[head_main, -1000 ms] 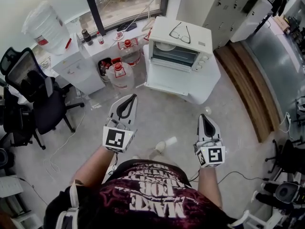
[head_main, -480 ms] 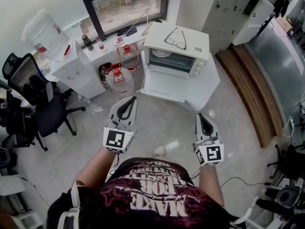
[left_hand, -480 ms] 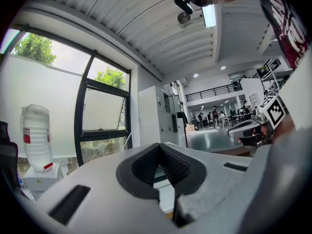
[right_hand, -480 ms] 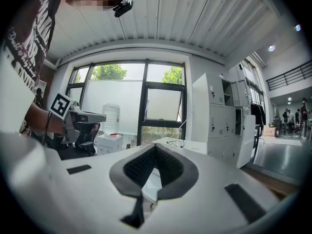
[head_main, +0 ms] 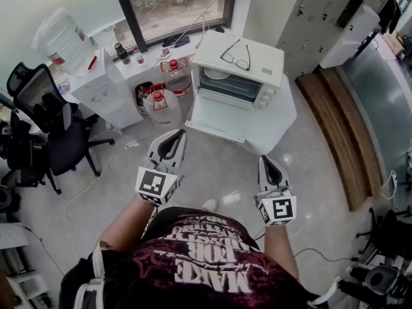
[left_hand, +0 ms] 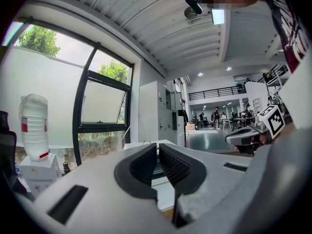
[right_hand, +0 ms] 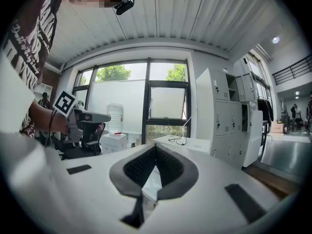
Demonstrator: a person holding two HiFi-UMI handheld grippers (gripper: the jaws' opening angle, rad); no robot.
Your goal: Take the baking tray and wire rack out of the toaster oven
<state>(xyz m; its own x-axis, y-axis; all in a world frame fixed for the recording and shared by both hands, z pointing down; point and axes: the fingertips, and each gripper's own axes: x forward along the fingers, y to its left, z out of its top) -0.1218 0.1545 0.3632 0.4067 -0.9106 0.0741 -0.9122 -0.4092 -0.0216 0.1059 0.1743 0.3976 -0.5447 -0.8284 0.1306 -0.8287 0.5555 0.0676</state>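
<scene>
A white toaster oven stands on a low white cabinet, its door folded down and open. Metal rack bars and a pale tray show dimly inside the cavity. My left gripper hovers short of the door's front edge, shut and empty. To its right, my right gripper is also shut and empty, farther back from the oven. In the left gripper view the jaws meet and hide most of the oven. The right gripper view shows its gripper shut below the oven top.
A pair of glasses lies on the oven top. Water jugs stand left of the cabinet, with a dispenser and an office chair beyond. Lockers and a wooden step are on the right. A small white thing lies on the floor.
Both grippers have moved forward toward the oven together with the person, and the oven's door now lies closer to the left gripper. Both jaws have stayed shut.
</scene>
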